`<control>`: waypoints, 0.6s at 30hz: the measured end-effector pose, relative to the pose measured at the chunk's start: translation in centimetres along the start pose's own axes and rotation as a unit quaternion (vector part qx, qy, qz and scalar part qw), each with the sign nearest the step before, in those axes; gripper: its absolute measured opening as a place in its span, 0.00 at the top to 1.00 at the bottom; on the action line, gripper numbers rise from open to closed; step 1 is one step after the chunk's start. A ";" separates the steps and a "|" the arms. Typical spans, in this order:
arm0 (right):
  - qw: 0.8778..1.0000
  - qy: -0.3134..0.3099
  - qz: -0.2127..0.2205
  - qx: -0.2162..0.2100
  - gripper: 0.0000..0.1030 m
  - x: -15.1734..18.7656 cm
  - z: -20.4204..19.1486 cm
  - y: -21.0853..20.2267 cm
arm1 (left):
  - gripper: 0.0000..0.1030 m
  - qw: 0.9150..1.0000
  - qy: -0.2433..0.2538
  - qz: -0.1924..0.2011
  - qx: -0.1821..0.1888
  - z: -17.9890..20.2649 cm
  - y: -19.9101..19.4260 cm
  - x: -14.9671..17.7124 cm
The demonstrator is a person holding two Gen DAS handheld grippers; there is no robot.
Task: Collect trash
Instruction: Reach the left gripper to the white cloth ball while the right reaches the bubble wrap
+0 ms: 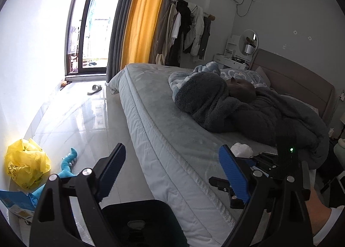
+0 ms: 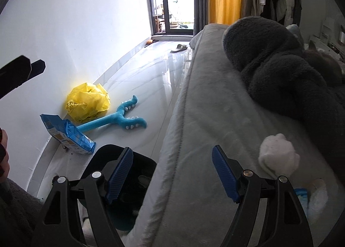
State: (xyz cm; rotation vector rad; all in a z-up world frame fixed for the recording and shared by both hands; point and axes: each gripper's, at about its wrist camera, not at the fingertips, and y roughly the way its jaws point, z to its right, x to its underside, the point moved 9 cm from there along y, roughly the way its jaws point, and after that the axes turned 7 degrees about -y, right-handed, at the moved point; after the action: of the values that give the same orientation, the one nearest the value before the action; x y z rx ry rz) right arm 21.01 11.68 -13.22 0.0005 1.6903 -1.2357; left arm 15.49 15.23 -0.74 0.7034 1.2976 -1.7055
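A crumpled white tissue (image 2: 278,156) lies on the grey bed (image 2: 215,117), right of and just past my right gripper (image 2: 172,150), which is open with nothing between its fingers. The same tissue (image 1: 241,149) shows in the left wrist view, close behind the right gripper's black body (image 1: 269,167). My left gripper (image 1: 172,147) is open and empty over the mattress edge. A black bin (image 1: 133,202) stands on the floor under both grippers, against the bed side (image 2: 142,167). A yellow plastic bag (image 2: 88,100) and a blue packet (image 2: 69,137) lie by the wall.
A blue toy dinosaur (image 2: 120,117) lies on the glossy floor next to the bag. A dark fleece blanket (image 2: 280,70) is heaped on the bed. More white and blue scraps (image 2: 310,197) sit at the bed's near right. A slipper (image 2: 180,48) lies near the balcony door.
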 end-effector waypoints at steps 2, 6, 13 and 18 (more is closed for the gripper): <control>1.000 0.007 0.005 0.016 0.25 0.3 1.8 -1.0 | 0.13 1.000 -0.003 -0.002 0.005 0.7 0.3 0.1; 0.999 0.016 0.011 0.048 0.25 1.2 5.1 -2.9 | 0.13 1.000 -0.007 -0.008 0.016 2.1 1.2 0.4; 0.997 0.037 0.015 0.071 0.25 2.7 9.0 -5.1 | 0.13 1.000 -0.003 -0.009 0.025 4.5 2.4 0.4; 0.996 0.037 0.010 0.084 0.25 4.0 11.1 -5.9 | 0.13 0.999 0.002 -0.018 0.028 6.0 4.1 0.8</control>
State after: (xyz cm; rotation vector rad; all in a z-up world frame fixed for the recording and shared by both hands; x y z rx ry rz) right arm 23.81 -1.11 -11.56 0.1666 1.6398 -1.3749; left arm 19.12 8.94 -1.50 0.7200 1.2761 -1.7766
